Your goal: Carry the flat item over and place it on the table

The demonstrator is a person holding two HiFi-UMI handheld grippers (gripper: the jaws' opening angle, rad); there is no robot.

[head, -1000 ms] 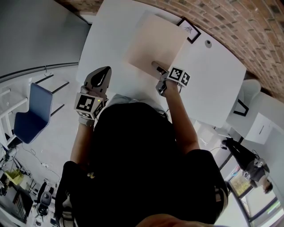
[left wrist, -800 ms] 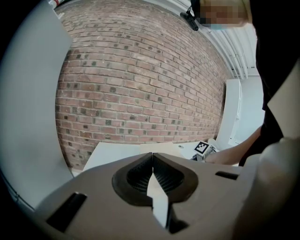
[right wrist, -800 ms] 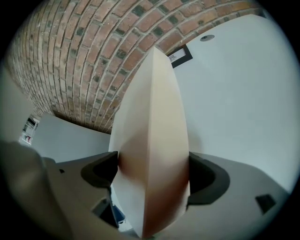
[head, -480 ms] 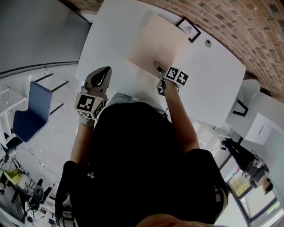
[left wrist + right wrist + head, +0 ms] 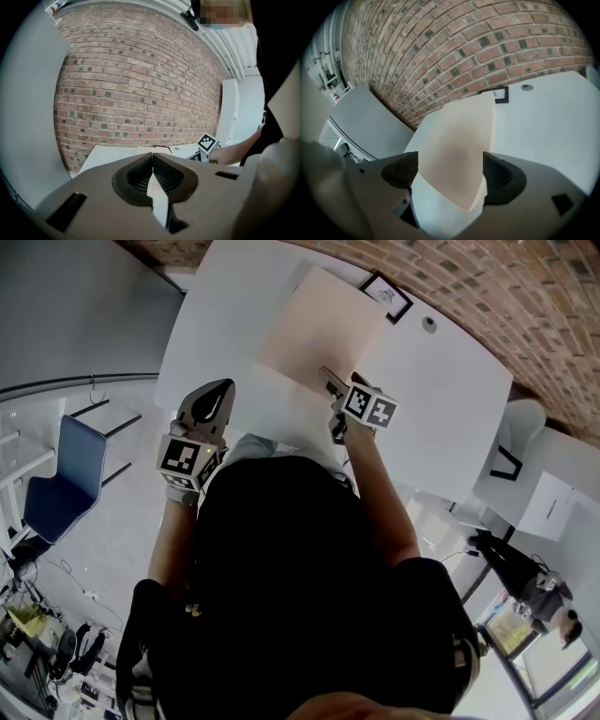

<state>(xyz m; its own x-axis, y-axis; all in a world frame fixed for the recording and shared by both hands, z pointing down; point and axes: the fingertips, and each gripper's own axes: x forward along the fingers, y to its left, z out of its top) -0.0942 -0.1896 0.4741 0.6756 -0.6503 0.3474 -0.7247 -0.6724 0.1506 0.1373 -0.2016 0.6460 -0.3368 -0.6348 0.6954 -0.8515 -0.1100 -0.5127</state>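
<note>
The left gripper (image 5: pixel 211 401) is hanging pressed shut, empty, beside the body. The right gripper (image 5: pixel 450 174) is standing spread wide, pads clear of the board (image 5: pixel 459 133), which is apparently lying flat on the table (image 5: pixel 441 399). It should be drawing straight back without nudging the board's corner.

Pale beige board (image 5: pixel 323 326), white table (image 5: pixel 442 404), red-brick wall (image 5: pixel 464 42), blue chair (image 5: pixel 61 486)

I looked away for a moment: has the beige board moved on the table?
No. The beige board still lies with its far corner beside the black picture frame on the white table, just as before.
</note>
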